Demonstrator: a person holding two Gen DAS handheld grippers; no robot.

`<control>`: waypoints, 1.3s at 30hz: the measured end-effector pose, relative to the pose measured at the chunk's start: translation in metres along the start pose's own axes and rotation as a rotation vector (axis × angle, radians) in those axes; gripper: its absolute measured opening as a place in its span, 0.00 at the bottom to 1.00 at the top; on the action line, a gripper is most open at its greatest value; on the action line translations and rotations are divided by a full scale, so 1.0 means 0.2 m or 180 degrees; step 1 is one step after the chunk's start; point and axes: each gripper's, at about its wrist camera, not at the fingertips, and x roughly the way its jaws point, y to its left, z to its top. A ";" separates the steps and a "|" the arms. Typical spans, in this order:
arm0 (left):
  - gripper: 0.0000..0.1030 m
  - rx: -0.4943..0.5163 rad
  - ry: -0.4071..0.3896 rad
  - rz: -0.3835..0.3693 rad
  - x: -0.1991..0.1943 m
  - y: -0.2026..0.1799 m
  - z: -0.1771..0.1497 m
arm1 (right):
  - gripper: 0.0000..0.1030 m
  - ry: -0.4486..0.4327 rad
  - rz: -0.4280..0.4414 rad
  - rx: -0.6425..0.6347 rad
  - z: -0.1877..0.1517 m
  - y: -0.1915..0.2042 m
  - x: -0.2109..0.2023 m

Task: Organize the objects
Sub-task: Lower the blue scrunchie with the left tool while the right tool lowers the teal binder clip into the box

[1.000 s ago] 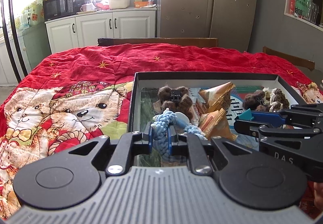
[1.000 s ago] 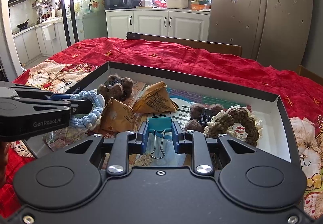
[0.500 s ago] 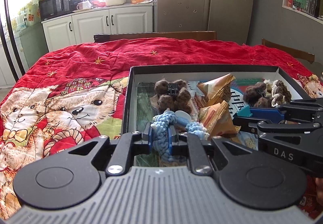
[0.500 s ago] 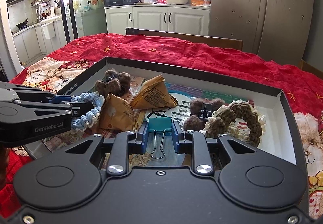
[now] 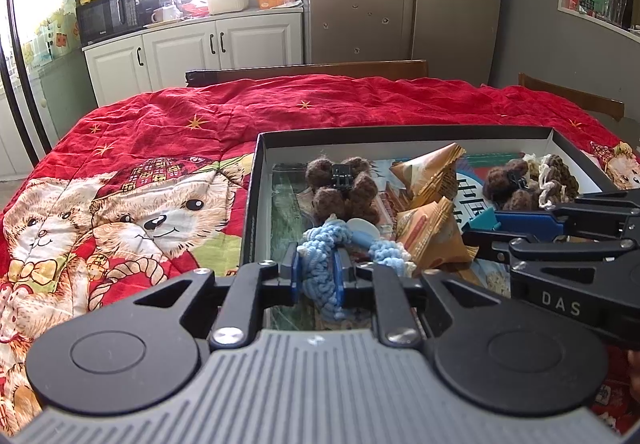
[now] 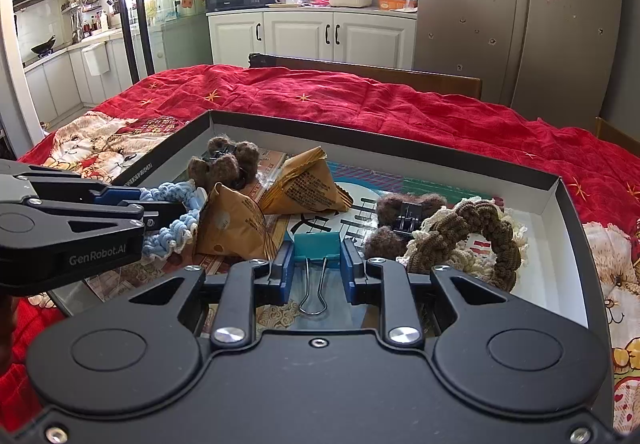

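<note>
A shallow black box [image 5: 256,180] [image 6: 568,204] lies on the red blanket. My left gripper [image 5: 317,273] is shut on a light blue knitted scrunchie [image 5: 320,248] over the box's near left part; the scrunchie also shows in the right wrist view [image 6: 176,220]. My right gripper [image 6: 316,264] is shut on a teal binder clip [image 6: 317,246], also seen from the left wrist [image 5: 484,220], over the box's near middle. Inside lie two brown triangular packets [image 6: 236,224] [image 6: 308,188], two brown fuzzy hair clips [image 6: 224,164] [image 6: 400,220] and a brown-and-cream scrunchie [image 6: 480,236].
The red bear-print blanket [image 5: 132,204] covers the table around the box. Wooden chair backs [image 5: 304,70] stand at the far edge. White cabinets [image 6: 312,36] and a grey fridge [image 6: 520,12] are behind.
Both grippers have come down and forward a little over the box with their objects still held. The box contents have not moved.
</note>
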 end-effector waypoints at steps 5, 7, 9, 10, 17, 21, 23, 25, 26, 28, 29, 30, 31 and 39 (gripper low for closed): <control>0.24 -0.0007 -0.0001 0.0000 0.00 0.00 0.00 | 0.23 -0.0001 -0.0002 0.0003 0.00 0.00 0.00; 0.26 0.0001 -0.0002 0.0001 0.00 0.00 0.00 | 0.23 0.0000 -0.0004 0.0001 0.00 0.00 0.01; 0.30 0.0005 -0.0002 -0.0003 0.00 0.00 0.00 | 0.23 -0.0001 -0.0002 0.0004 0.00 0.00 0.00; 0.30 0.0007 -0.0004 -0.0001 0.00 0.00 0.00 | 0.23 -0.0002 -0.0002 0.0005 0.00 0.00 0.00; 0.36 0.0025 -0.0027 0.0020 -0.01 0.00 0.00 | 0.23 -0.0004 -0.0003 0.0006 0.00 0.00 0.01; 0.41 0.0037 -0.0048 0.0029 -0.02 -0.01 0.00 | 0.23 -0.0002 -0.0003 0.0009 0.00 0.00 0.01; 0.42 0.0029 -0.0049 0.0024 -0.03 -0.01 0.00 | 0.23 -0.0003 -0.0001 0.0009 0.00 0.00 0.01; 0.42 0.0023 -0.0051 0.0025 -0.03 0.00 0.00 | 0.23 -0.0006 -0.0002 0.0010 0.00 0.00 0.01; 0.43 0.0022 -0.0050 0.0025 -0.03 0.00 0.00 | 0.23 -0.0005 0.0000 0.0010 0.00 0.00 0.01; 0.45 0.0022 -0.0055 0.0023 -0.03 0.00 0.00 | 0.24 -0.0006 0.0008 0.0017 -0.01 0.00 0.00; 0.48 0.0026 -0.0059 0.0022 -0.04 0.00 0.01 | 0.24 -0.0006 0.0013 0.0024 -0.01 0.00 0.00; 0.49 0.0030 -0.0065 0.0016 -0.04 0.00 0.01 | 0.25 -0.0006 0.0017 0.0029 -0.01 -0.01 0.00; 0.50 0.0032 -0.0070 0.0016 -0.04 -0.01 0.01 | 0.26 -0.0008 0.0020 0.0034 -0.01 -0.01 0.00; 0.59 0.0033 -0.0143 0.0033 -0.09 -0.01 0.02 | 0.27 -0.0084 0.0030 0.0071 0.00 -0.01 -0.06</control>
